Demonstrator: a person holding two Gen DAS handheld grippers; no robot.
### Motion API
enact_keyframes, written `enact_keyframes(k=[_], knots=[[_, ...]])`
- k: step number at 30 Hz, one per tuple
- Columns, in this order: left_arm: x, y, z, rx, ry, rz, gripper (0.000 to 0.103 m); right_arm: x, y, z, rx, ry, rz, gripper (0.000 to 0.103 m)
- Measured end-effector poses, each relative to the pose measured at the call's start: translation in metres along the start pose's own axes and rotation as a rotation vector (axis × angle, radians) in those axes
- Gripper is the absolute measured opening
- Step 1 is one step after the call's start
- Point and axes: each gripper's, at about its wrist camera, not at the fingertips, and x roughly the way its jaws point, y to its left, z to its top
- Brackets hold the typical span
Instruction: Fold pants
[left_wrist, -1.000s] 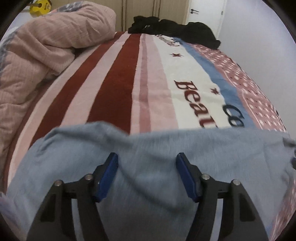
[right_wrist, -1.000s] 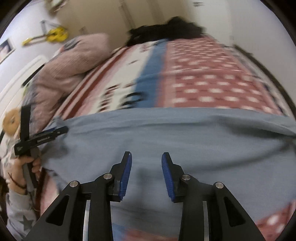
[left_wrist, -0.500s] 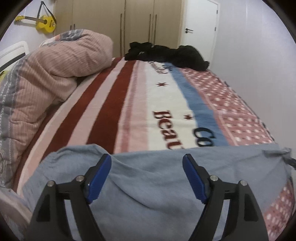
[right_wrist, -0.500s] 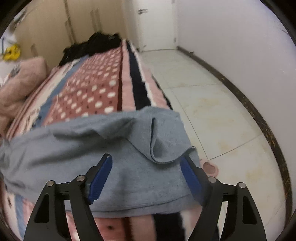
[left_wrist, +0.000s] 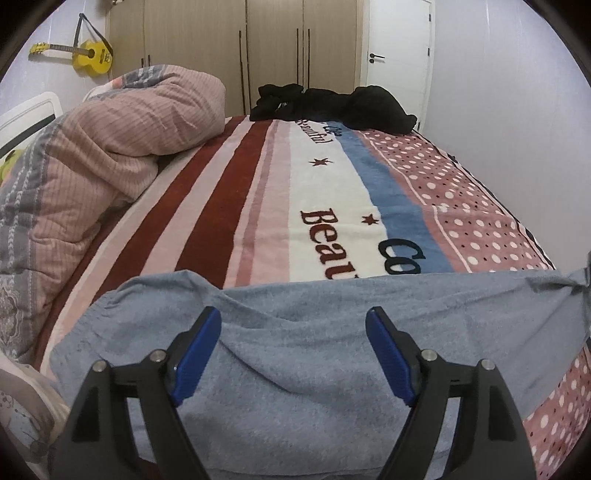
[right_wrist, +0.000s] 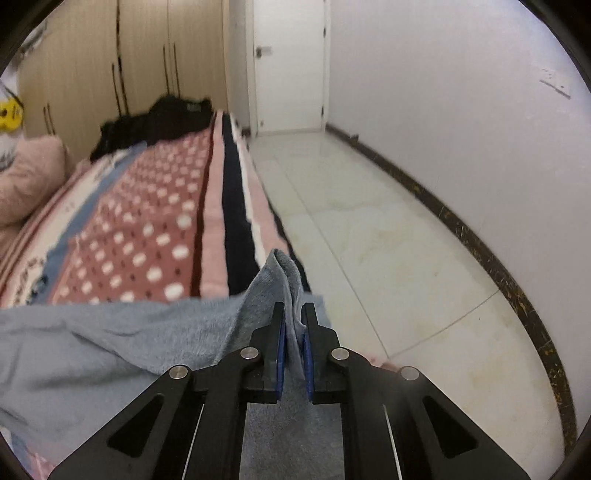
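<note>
Grey-blue fleecy pants (left_wrist: 303, 373) flat across bed (one end pinched upward)

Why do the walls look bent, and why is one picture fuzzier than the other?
Both wrist views come through fisheye lenses, so the edges curve and the corners go black. The left wrist view is sharp: the lettering on the striped fleece blanket reads crisply. The right wrist view is smeared, blurring the beige wooden wardrobe.

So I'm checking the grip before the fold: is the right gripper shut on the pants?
Shut: the right gripper pinches an edge of the blue-grey pants between its fingers.
</note>
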Motion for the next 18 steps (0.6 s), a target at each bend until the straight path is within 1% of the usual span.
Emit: enact_keyframes(k=[2,3,5,6,8,9,10,11,13,15,17,18], knots=[[-0.001,-0.002,0.0,0.008,-0.004,-0.002,0.078,-0.015,-0.006,0.007,0.026,-0.011,0.012,0.003],[-0.001,-0.002,0.001,0.011,-0.006,-0.006,0.078,-0.023,-0.007,0.01,0.044,0.001,0.026,0.003],[0.0,-0.002,0.001,0.007,-0.006,-0.006,0.078,-0.024,-0.016,0.018,0.077,0.052,0.043,0.003],[0.002,-0.001,0.002,0.004,-0.003,-0.007,0.078,-0.02,-0.022,0.022,0.101,0.078,0.031,0.004],[0.005,0.0,0.001,-0.004,0.005,-0.007,0.078,-0.002,-0.029,0.028,0.124,0.124,-0.056,0.007],[0.006,0.0,0.001,-0.007,0.009,-0.005,0.078,0.003,-0.03,0.027,0.128,0.131,-0.094,0.009],[0.006,0.0,0.0,-0.004,0.011,-0.002,0.078,0.014,-0.035,0.026,0.124,0.128,-0.141,0.009],[0.005,0.001,-0.001,0.001,0.013,0.005,0.078,0.026,-0.041,0.027,0.122,0.126,-0.167,0.009],[0.003,0.004,-0.004,0.008,0.011,0.017,0.078,0.039,-0.047,0.023,0.153,0.15,-0.151,0.009],[-0.002,0.009,-0.006,-0.004,0.008,0.017,0.078,0.037,-0.051,0.014,0.187,0.159,-0.086,0.009],[-0.011,0.017,-0.008,-0.04,0.002,-0.005,0.082,0.022,-0.051,0.003,0.173,0.158,-0.046,0.017],[-0.016,0.02,-0.009,-0.055,-0.004,-0.017,0.083,0.015,-0.041,-0.002,0.162,0.152,-0.032,0.026]])
